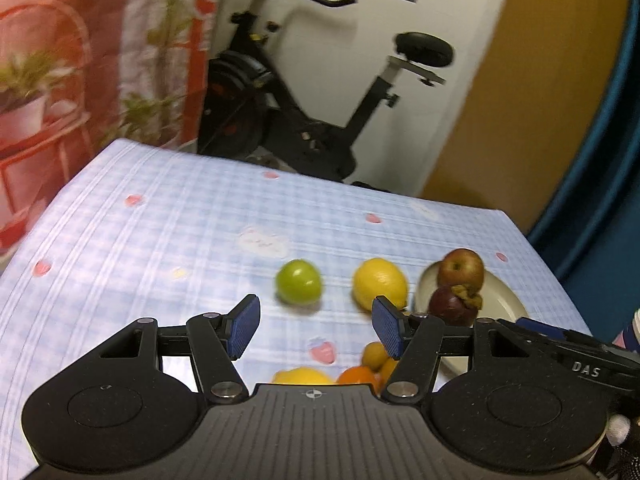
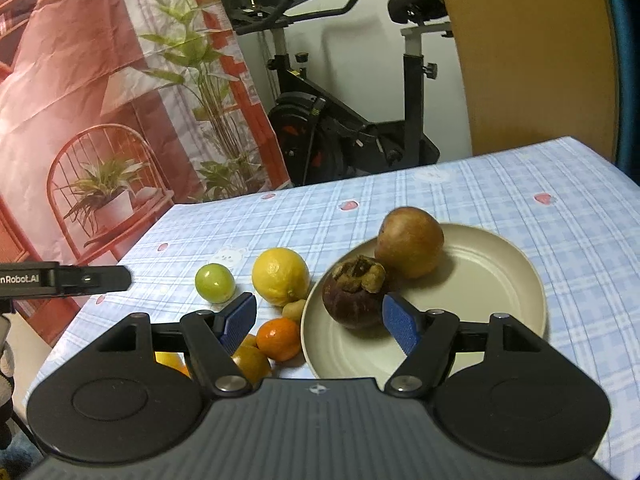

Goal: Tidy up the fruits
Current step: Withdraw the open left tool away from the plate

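Note:
In the right wrist view a cream plate [image 2: 492,280] holds a brownish-red apple [image 2: 410,240] and a dark purple mangosteen [image 2: 350,300]. Left of the plate a lemon [image 2: 280,276], a green fruit [image 2: 215,282], an orange [image 2: 279,338] and smaller yellow-orange fruits [image 2: 250,362] lie on the checked tablecloth. My right gripper [image 2: 320,320] is open above the plate's near-left rim; the mangosteen sits just beyond its pads, untouched. My left gripper [image 1: 316,328] is open and empty above the cloth, with the green fruit [image 1: 298,282] and lemon [image 1: 380,284] ahead of it and the plate [image 1: 508,300] to the right.
The table's far edge [image 2: 360,178] faces an exercise bike [image 2: 340,128] and a printed curtain [image 2: 100,120]. Part of my left gripper [image 2: 80,278] shows at the left of the right wrist view. A wooden panel [image 2: 520,60] stands at the back right.

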